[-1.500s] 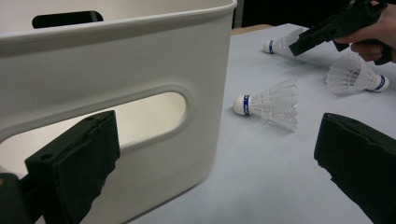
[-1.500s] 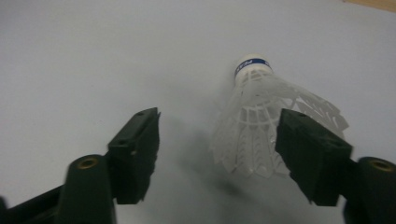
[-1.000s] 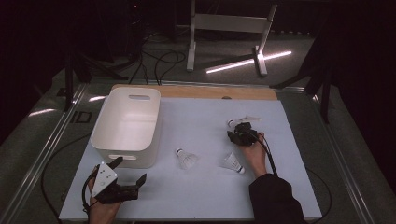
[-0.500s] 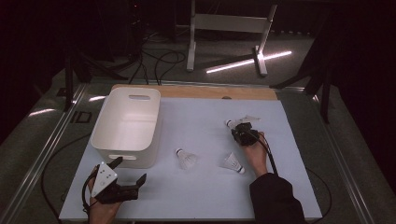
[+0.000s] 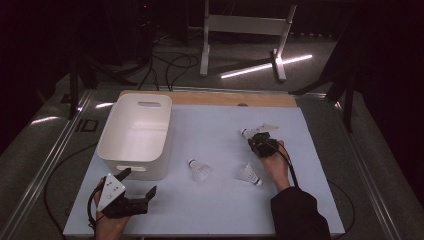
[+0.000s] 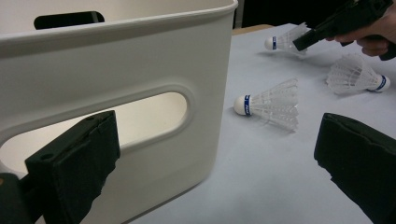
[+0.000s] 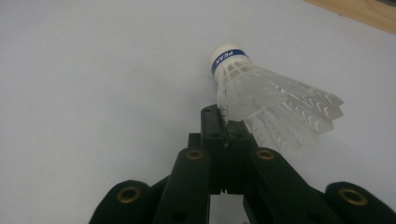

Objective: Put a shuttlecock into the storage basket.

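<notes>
White plastic shuttlecock pinched by its skirt edge in the right gripper, jaws just closed tight together on it, at the far right of the pale blue mat; lying on or barely off the mat, hard to tell which. Two more shuttlecocks loose mid-mat. White bin to the left, looking empty. Left gripper idle near the bin's handle, jaws wide apart, holding nothing. Judged barely begun: none binned, three to go.
</notes>
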